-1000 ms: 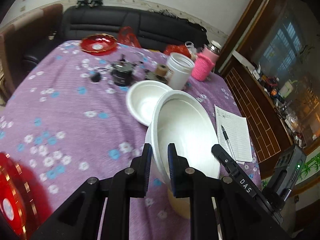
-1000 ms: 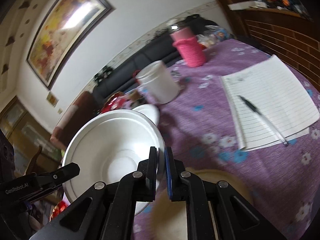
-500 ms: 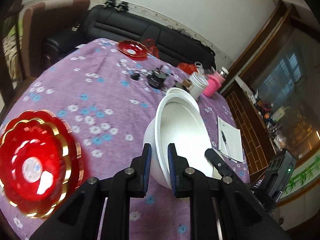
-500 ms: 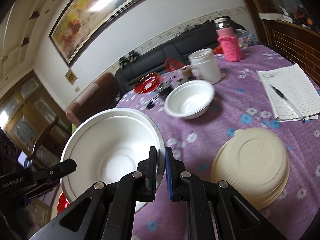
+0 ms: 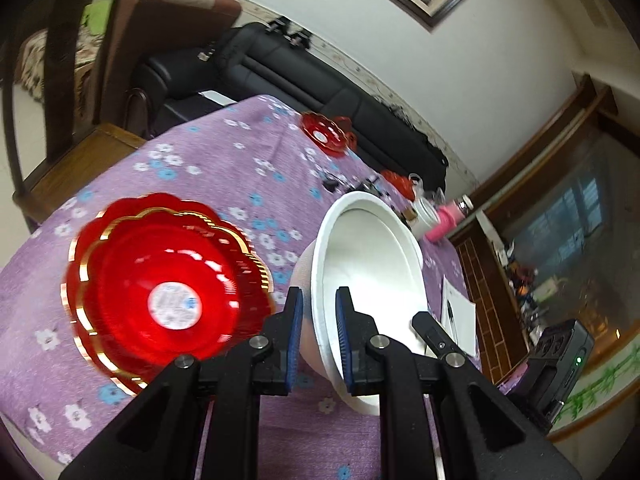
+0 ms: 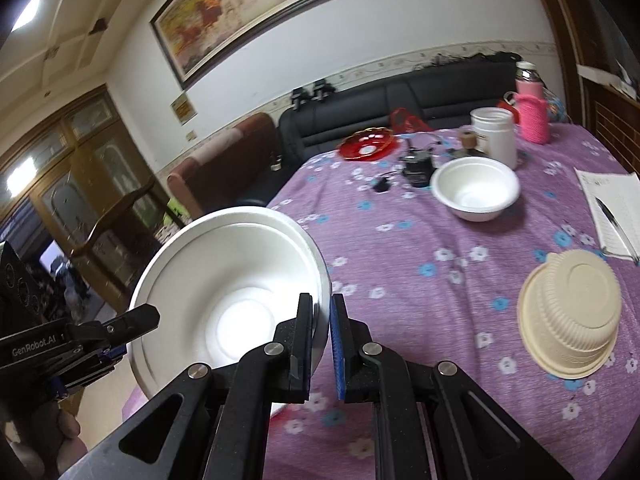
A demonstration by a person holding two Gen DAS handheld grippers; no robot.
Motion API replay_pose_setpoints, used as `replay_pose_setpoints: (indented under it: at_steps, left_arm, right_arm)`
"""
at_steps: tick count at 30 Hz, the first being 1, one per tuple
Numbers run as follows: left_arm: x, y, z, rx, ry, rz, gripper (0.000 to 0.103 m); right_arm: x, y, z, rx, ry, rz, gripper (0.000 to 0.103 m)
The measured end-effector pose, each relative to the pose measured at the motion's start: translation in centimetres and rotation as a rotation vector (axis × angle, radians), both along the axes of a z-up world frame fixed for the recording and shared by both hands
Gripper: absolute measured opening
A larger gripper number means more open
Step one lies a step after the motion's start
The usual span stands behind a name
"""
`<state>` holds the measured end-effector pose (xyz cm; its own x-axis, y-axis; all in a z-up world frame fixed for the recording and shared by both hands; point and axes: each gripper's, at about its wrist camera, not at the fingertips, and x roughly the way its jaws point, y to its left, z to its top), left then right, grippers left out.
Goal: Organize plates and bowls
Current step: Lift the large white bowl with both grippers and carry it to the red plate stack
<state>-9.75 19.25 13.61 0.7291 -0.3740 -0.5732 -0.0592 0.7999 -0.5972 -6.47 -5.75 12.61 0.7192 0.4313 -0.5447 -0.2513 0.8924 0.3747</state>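
Observation:
A large white bowl (image 5: pixel 372 264) is held in the air above the purple flowered table (image 5: pixel 208 160), gripped on opposite rims by both grippers. My left gripper (image 5: pixel 318 336) is shut on its near rim. My right gripper (image 6: pixel 320 340) is shut on the other rim of the bowl (image 6: pixel 232 280). A stack of red gold-edged plates (image 5: pixel 164 284) lies just left of the bowl. A smaller white bowl (image 6: pixel 474 188) sits mid-table. An upturned cream bowl stack (image 6: pixel 568 316) sits at the right. Another red plate (image 6: pixel 370 144) lies at the far edge.
A white jar (image 6: pixel 494 136), a pink bottle (image 6: pixel 532 116), small dark gadgets (image 6: pixel 418 164) and a notepad with a pen (image 6: pixel 608 208) stand on the table. A black sofa (image 5: pixel 304 88) and wooden chairs (image 5: pixel 80 60) border it.
Both grippers carried the white bowl up and leftwards off the cream stack. The red plate stack has come into the left wrist view beside the bowl.

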Motion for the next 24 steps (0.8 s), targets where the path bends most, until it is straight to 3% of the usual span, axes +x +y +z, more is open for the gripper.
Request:
replay_pose_setpoints:
  at_steps: [10, 24]
  left_arm:
    - [-2.2, 4.5, -0.6, -0.049, -0.014, 0.085, 0.016]
    - [-3.6, 7.4, -1.0, -0.067, -0.023, 0.134, 0.016]
  right_arm:
    - [-0.6, 4.8, 0.1, -0.039, -0.003, 0.070, 0.010]
    - [-0.6, 8.3, 0.1, -0.073, -0.001, 0.116, 0.011]
